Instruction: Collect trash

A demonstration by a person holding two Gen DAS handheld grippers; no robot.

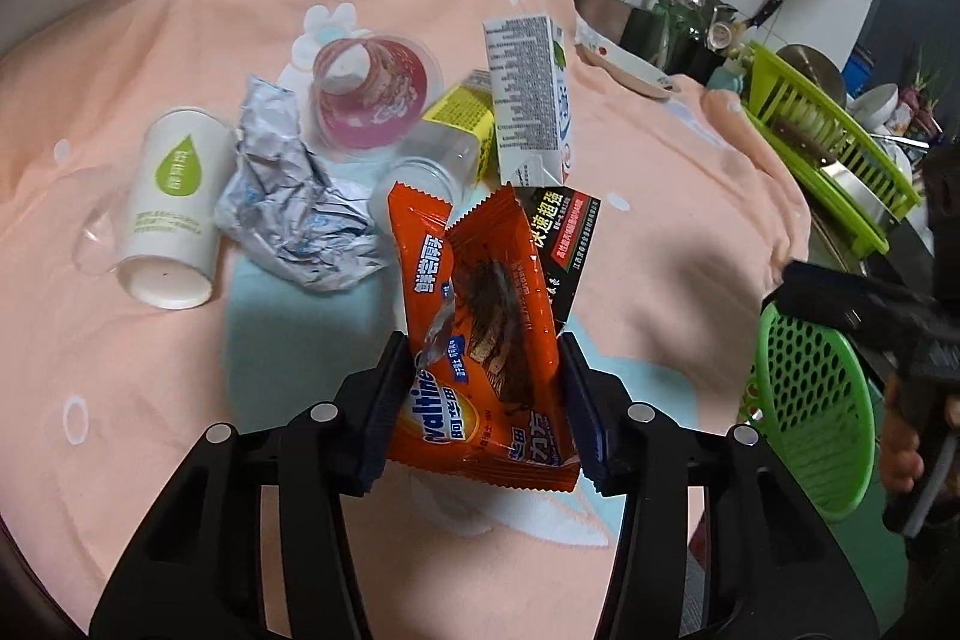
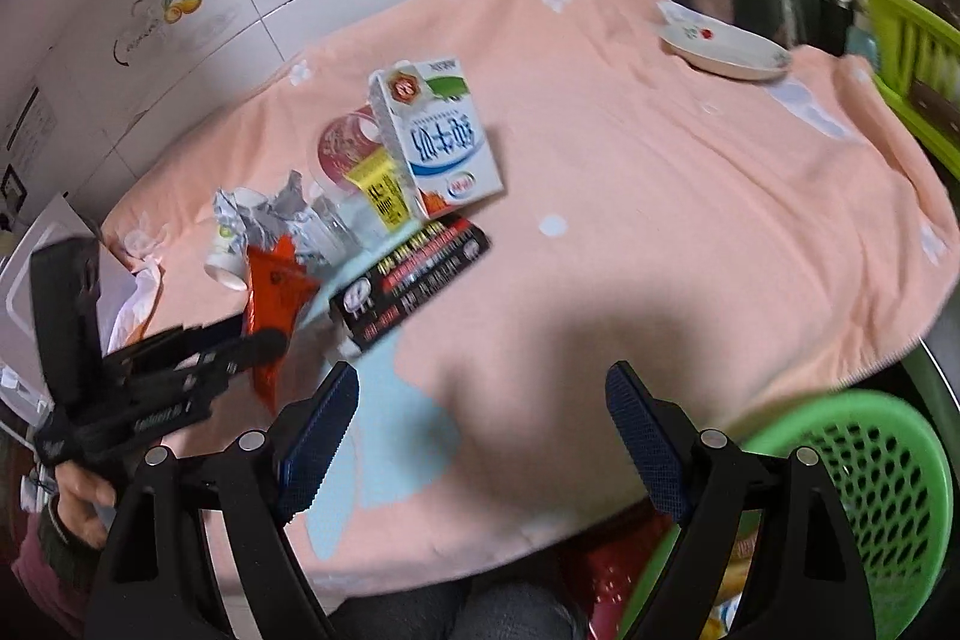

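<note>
Left wrist view: left gripper fingers clamp the orange wrapper, lifted near the milk carton, presumably for binning. Right gripper fingers stand apart, empty, beside the green basket.

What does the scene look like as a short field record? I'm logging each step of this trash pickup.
left gripper: jaws shut on orange wrapper, lifted off the cloth
right gripper: jaws open, empty
still on cloth: paper cup, foil, milk carton, black box, jelly cup
bin: green basket, at the right edge of the cloth
</note>
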